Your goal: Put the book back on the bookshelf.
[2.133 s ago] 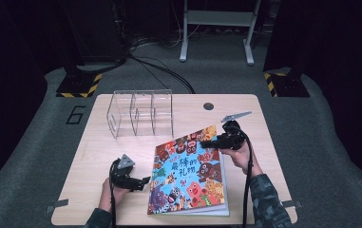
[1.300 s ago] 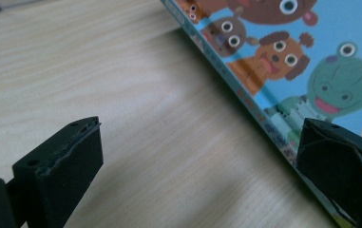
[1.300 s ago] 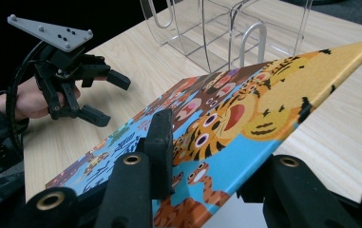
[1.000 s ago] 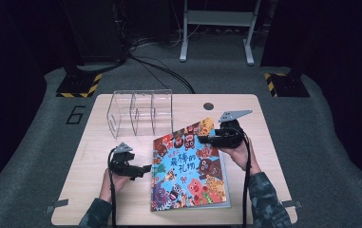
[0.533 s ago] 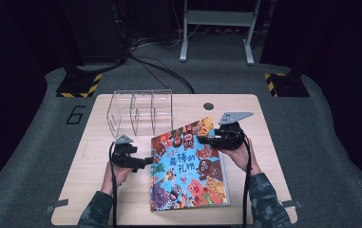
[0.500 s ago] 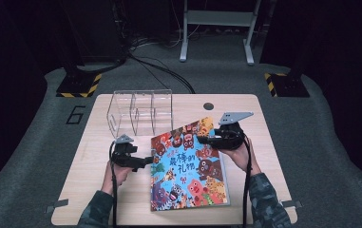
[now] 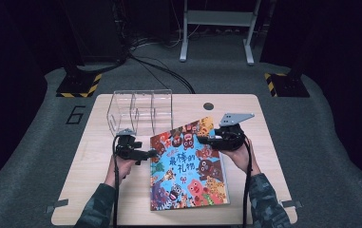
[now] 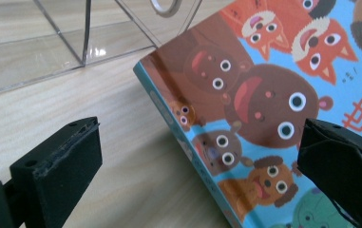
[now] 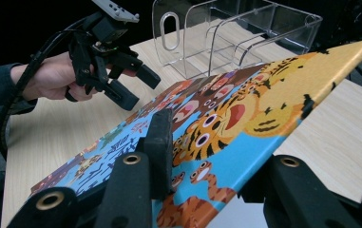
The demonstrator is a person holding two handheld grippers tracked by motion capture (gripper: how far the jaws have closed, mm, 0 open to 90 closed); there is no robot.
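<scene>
Looking like a lab / recording bay: light wood table (image 7: 264, 156) sitting on grey mat w/ painted "6" (image 7: 76, 114), hazard-striped stand feet (image 7: 79, 85) flanking it, cables (image 7: 164, 71) trailing across floor, metal frame (image 7: 216, 28) standing behind, dark surroundings closing in.

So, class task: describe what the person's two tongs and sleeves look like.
Both tongs, left and right, are black, with blocky black padded jaws. A grey three-cornered plate tops the right one. Black cables trail back along camouflage-patterned sleeves.

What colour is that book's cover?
Bright blue, crowded with cartoon animals in orange and brown; the book shows best in the high view.
</scene>
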